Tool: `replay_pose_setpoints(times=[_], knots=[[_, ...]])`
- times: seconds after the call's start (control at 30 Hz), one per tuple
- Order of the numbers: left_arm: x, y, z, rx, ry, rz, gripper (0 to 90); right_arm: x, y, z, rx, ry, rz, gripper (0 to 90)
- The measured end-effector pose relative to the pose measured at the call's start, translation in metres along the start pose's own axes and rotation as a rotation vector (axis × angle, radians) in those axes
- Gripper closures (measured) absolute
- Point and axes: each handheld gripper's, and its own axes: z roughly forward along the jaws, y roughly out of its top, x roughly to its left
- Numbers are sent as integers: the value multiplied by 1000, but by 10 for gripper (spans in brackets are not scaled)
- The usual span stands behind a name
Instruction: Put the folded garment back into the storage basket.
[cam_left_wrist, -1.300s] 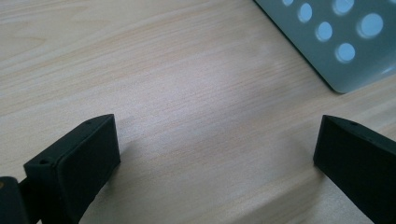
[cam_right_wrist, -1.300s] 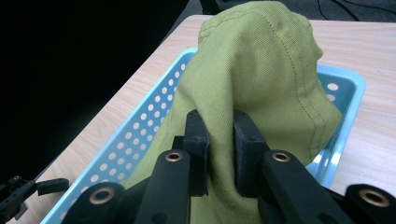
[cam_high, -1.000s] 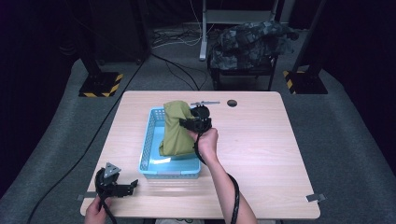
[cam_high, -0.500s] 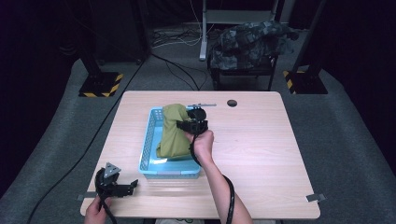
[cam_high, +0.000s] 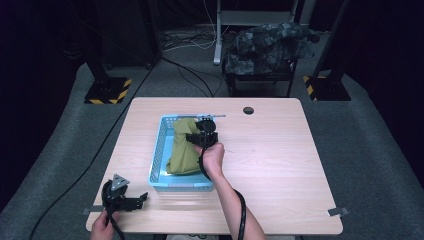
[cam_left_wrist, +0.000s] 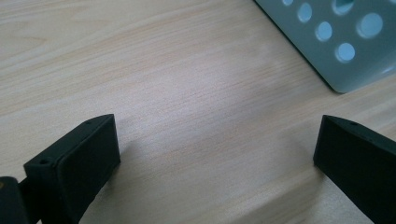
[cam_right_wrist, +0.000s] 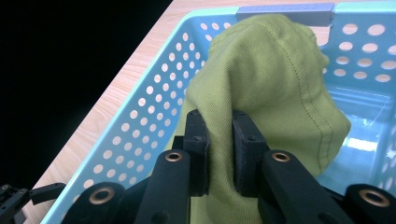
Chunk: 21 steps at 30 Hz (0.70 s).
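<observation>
Left gripper (cam_high: 142, 198): rests on the table (cam_high: 280, 165) at its near left corner, held by the left hand (cam_high: 102, 231). Its jaws stand wide apart with bare wood between them; nothing is gripped. In the left gripper view, a corner of the basket (cam_left_wrist: 336, 42) lies ahead and to one side, clear of the jaws.

Basket (cam_high: 159, 150): sits well apart from the left gripper, directly beneath the right gripper.

Cloth (cam_high: 182, 150): olive-green, draped inside the basket, its upper part bunched and raised to the right gripper. In the right gripper view the cloth (cam_right_wrist: 275, 79) rises straight ahead of the jaws, with a fold pinched between them.

Right gripper (cam_high: 197, 136): held by the right hand (cam_high: 212, 156) over the basket's right side, jaws clamped narrow on the cloth fold. In its own view the gripper (cam_right_wrist: 219, 144) presses the fabric from both sides.
</observation>
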Motion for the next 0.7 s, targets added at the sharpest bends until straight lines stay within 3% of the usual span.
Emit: replay_pose_setpoints(times=[0.5, 0.7], knots=[[0, 0, 0, 1, 0, 0, 0, 8, -3, 10, 25, 5, -10, 802], [0, 0, 0, 1, 0, 0, 0, 9, 2, 6, 33, -2, -18, 737]])
